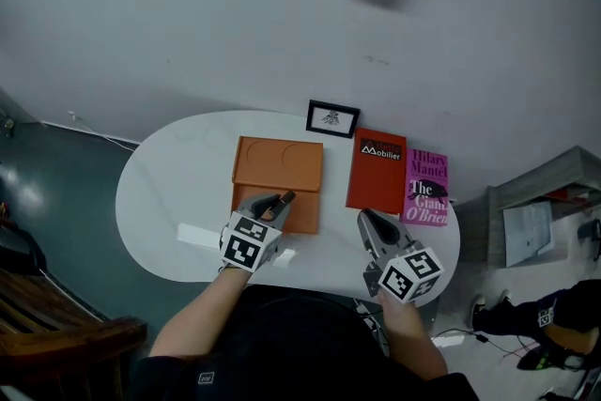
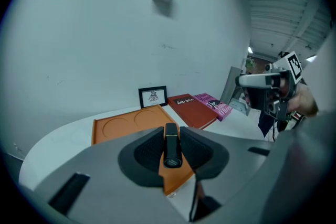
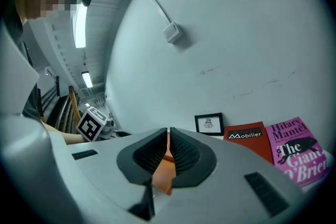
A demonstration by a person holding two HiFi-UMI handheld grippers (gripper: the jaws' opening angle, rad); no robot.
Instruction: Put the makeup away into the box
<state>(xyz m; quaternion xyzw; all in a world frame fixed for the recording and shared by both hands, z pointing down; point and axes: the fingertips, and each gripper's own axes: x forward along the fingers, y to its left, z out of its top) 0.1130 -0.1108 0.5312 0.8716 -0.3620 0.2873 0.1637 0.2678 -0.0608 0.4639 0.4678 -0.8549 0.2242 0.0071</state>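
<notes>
An orange box (image 1: pixel 277 169) with round recesses lies flat in the middle of the white oval table (image 1: pixel 164 192). My left gripper (image 1: pixel 279 202) hovers over the box's near edge, shut on a slim black makeup tube (image 2: pixel 171 144) that lies along the jaws. The tube's far tip pokes out over the orange box (image 2: pixel 123 124). My right gripper (image 1: pixel 364 219) is at the table's near right, beside the box, with its jaws shut and nothing in them. In the right gripper view a corner of the orange box (image 3: pixel 164 176) shows below the shut right gripper (image 3: pixel 168 136).
A red book (image 1: pixel 377 170) and a pink book (image 1: pixel 427 186) lie right of the box. A small framed picture (image 1: pixel 332 118) stands against the wall behind it. A white slip (image 1: pixel 199 235) lies at the near left. A wooden chair (image 1: pixel 56 333) stands left, a grey shelf (image 1: pixel 540 192) right.
</notes>
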